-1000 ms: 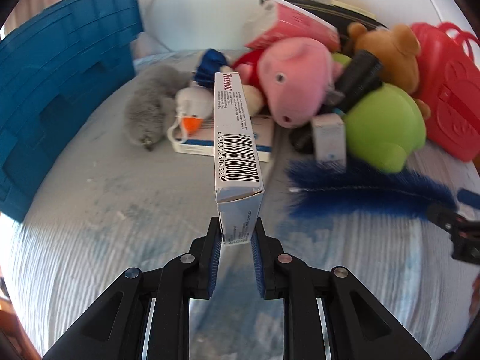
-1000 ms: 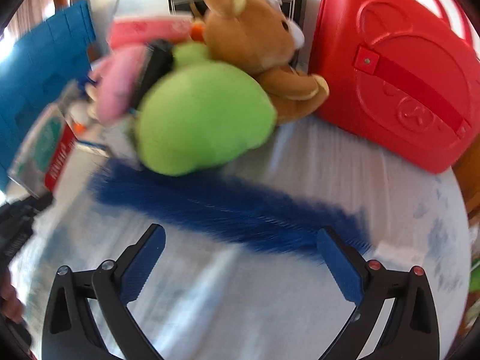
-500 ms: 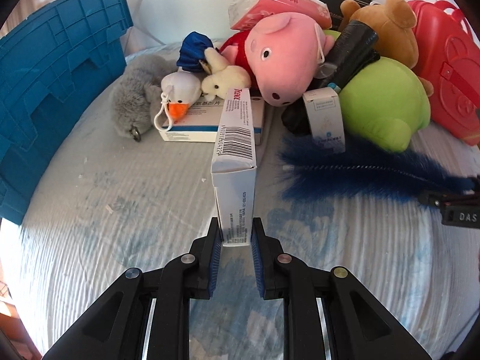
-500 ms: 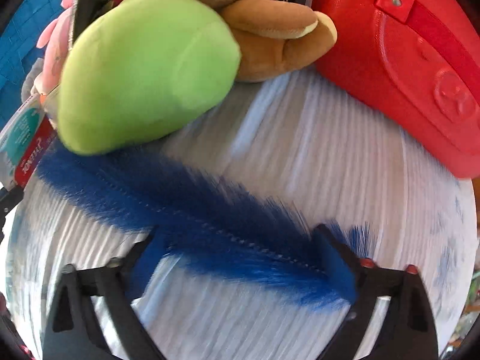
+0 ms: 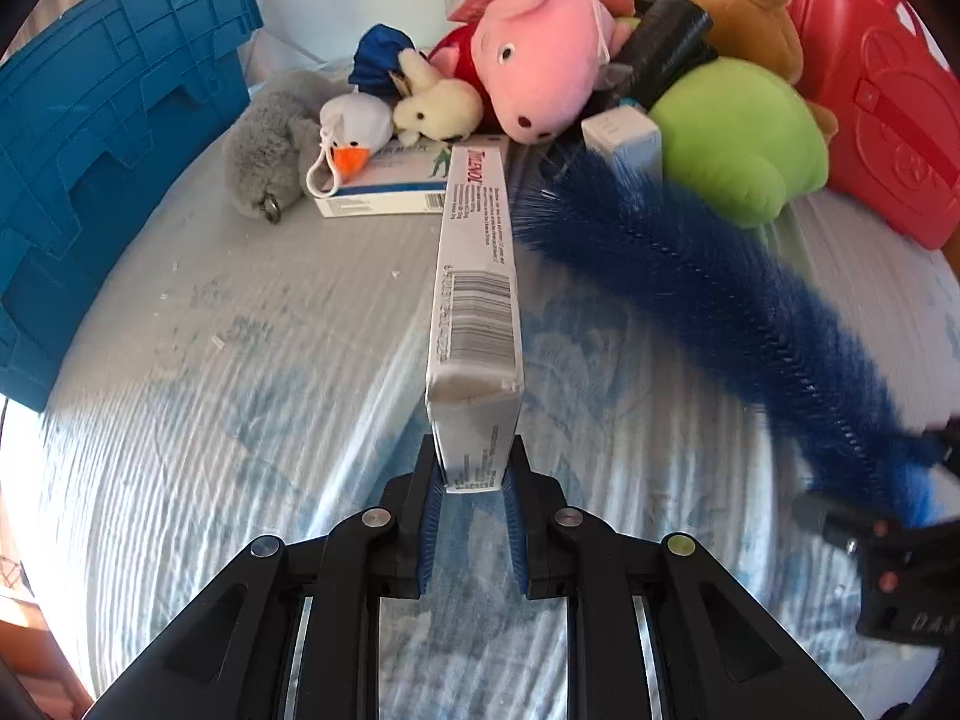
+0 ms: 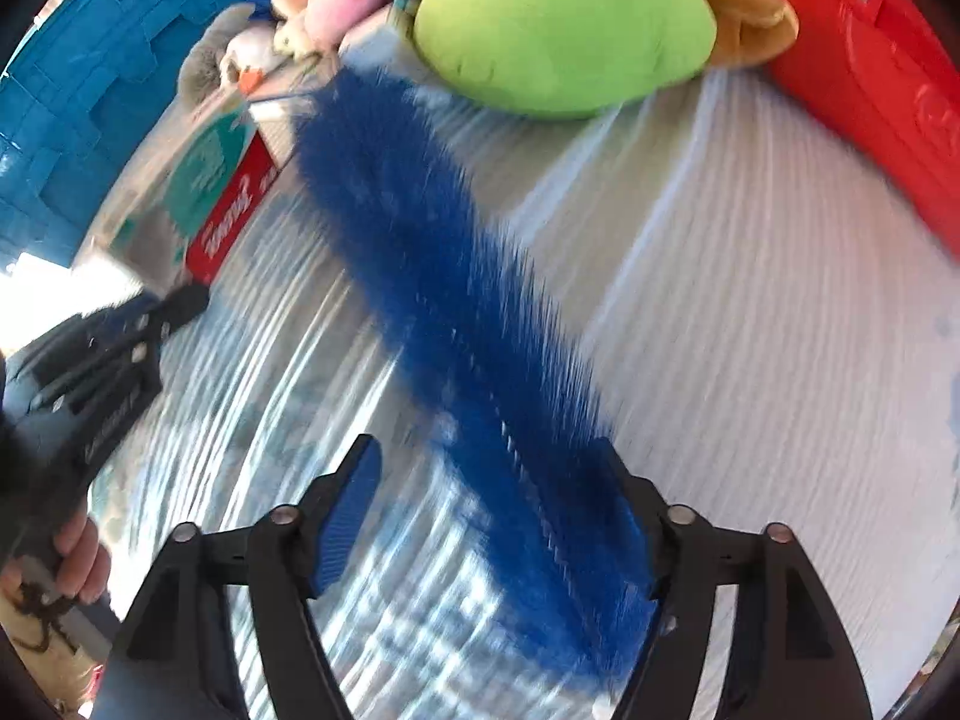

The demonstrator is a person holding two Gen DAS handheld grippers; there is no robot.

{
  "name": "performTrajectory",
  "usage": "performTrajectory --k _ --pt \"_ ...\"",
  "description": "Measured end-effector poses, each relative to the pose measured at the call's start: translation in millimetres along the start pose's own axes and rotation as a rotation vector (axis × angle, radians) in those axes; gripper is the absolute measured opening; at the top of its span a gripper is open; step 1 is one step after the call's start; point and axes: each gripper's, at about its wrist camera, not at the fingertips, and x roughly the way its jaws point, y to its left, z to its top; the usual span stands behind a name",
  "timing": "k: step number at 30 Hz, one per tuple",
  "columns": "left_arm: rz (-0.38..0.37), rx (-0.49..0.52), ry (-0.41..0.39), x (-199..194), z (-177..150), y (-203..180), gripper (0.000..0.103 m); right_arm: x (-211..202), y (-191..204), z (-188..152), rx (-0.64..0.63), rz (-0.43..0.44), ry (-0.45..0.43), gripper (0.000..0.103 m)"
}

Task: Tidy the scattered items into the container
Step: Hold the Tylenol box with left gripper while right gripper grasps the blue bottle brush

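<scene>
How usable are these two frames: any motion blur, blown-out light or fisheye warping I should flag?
Left wrist view: mostly sharp, the barcode on the medicine box is legible; only the blue bristle brush smears, and daylight blows out the left edge. Right wrist view: heavy motion blur streaks the bedsheet and brush. Both views bend the blue crate at the rim.

We find bare bedspread (image 5: pixel 240 396) ahead and left, up to the blue crate (image 5: pixel 114 138). Toys (image 5: pixel 540 78), boxes (image 5: pixel 390 195) and the red case (image 5: pixel 876 120) crowd the far side.
</scene>
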Motion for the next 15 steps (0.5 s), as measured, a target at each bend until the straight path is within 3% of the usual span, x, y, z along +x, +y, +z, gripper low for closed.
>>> performTrajectory --k 5,7,15 --pt "0.001 0.0 -0.007 2.0 -8.2 0.7 0.019 11.9 10.5 0.5 -0.035 -0.094 -0.038 0.1" --pt "-0.003 -0.004 -0.011 -1.6 -10.7 2.1 0.019 12.4 13.2 -2.9 -0.023 -0.128 -0.056 0.101" --pt "-0.018 -0.015 -0.02 -18.2 -20.0 8.6 0.019 8.8 6.0 -4.8 0.012 -0.123 -0.044 0.103"
